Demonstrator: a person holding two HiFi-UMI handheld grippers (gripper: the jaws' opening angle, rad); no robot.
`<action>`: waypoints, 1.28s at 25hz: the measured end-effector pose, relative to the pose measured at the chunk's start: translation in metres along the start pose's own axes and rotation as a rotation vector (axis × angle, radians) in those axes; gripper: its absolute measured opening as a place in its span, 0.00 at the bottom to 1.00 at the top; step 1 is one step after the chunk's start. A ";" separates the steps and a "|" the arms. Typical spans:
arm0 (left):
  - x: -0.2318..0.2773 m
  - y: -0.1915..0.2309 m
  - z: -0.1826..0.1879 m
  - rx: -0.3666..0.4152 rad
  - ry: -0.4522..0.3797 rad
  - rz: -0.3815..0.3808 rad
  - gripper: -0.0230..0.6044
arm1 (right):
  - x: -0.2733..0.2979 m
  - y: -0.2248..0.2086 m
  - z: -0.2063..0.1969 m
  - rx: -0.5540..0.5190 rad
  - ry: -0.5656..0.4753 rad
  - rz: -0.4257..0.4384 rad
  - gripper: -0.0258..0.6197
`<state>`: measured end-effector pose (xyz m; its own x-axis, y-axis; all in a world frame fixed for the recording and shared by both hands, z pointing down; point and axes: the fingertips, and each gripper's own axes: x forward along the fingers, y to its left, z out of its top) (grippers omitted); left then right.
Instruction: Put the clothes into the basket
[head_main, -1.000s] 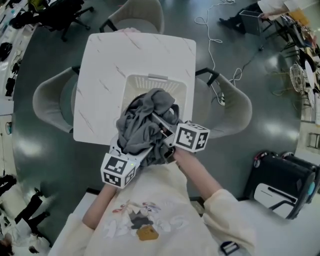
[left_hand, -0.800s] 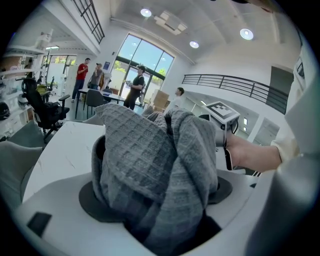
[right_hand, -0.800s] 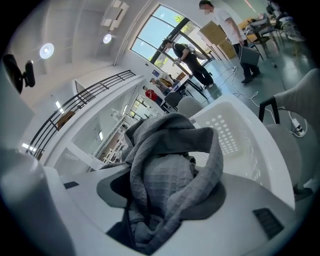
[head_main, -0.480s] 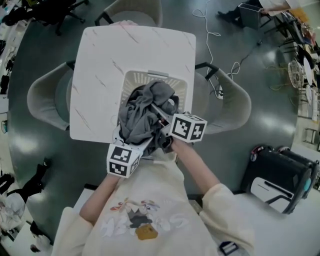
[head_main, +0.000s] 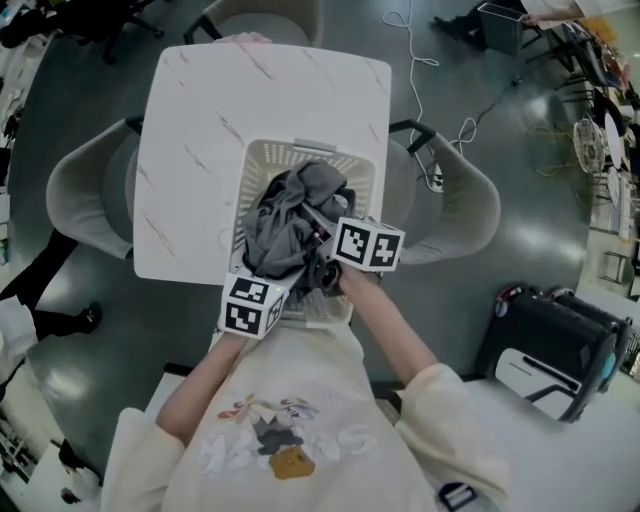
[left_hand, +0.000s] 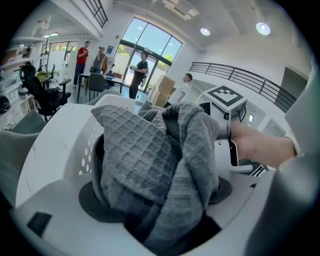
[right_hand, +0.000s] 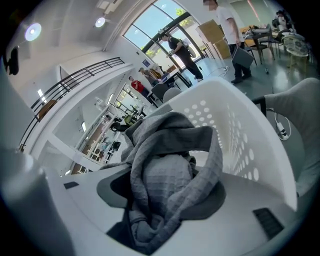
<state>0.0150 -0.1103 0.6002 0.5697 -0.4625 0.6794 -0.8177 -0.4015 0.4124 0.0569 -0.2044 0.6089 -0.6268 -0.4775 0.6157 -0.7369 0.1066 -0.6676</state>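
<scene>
- Open office hall with a grey floor: a white marble-look table (head_main: 200, 120) stands among pale chairs (head_main: 80, 195), and people stand far off by the windows.
- Directly ahead of both tongs hangs the grey waffle-knit garment (head_main: 292, 215), bunched in a heap. Its bulk sits over the white perforated laundry basket (head_main: 262, 165) and is partly sunk below the rim.
- The left gripper (left_hand: 160, 205) is clamped on a thick fold, and cloth fills the whole gap between its jaws.
- The right gripper (right_hand: 160, 200), just beside the left, is likewise closed on a wad of the same garment.
- The fabric looks soft, light and limp, and its waffle texture should resist slipping.
- It will likely sag from any hold, so thick central folds are a better grip than a hem.
- Loose ends could drape over the basket rim nearest the tongs.
</scene>
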 end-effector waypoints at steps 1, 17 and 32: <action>0.002 0.002 0.000 -0.004 0.003 0.003 0.71 | 0.002 -0.002 0.001 0.003 0.001 -0.008 0.40; 0.041 0.026 -0.006 -0.107 0.074 0.035 0.71 | 0.041 -0.034 0.005 -0.040 0.068 -0.145 0.40; 0.075 0.044 -0.034 -0.192 0.170 0.033 0.71 | 0.071 -0.065 -0.008 -0.084 0.153 -0.240 0.40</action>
<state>0.0185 -0.1361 0.6898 0.5335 -0.3269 0.7801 -0.8457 -0.2233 0.4848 0.0584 -0.2385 0.6997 -0.4581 -0.3617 0.8120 -0.8831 0.0813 -0.4620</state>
